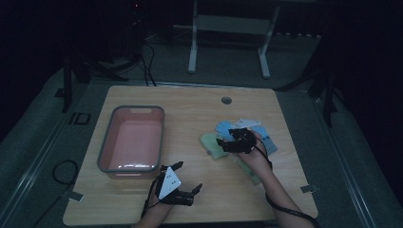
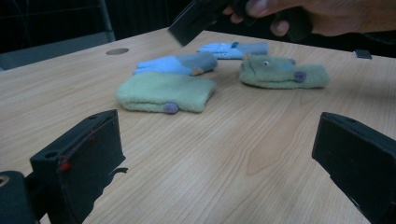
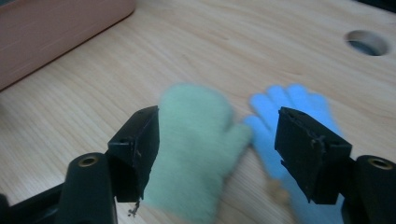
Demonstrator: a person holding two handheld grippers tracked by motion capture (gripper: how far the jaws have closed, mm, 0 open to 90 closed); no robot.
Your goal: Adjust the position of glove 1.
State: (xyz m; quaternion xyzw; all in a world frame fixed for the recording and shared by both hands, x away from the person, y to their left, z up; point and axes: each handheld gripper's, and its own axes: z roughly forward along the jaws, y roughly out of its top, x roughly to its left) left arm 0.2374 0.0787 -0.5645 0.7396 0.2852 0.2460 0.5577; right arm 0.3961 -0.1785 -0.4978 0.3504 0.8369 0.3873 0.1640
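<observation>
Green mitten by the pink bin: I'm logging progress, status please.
Right gripper open, over green mitten, not gripping. Left gripper open, idle. Blue glove touching alongside.

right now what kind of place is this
Probably a lab or recording workspace, dimly lit: a wooden table with a cable hole, cables trailing over grey floor, and a metal stand behind.

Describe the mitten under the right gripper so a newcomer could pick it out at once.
Start at the pink tub on the table's left half and move right to the small heap of knitwear. The green mitten lies at the heap's tub-side edge, under the right gripper, whose open jaws straddle it. Its neighbour, the blue glove, has separate fingers.
</observation>
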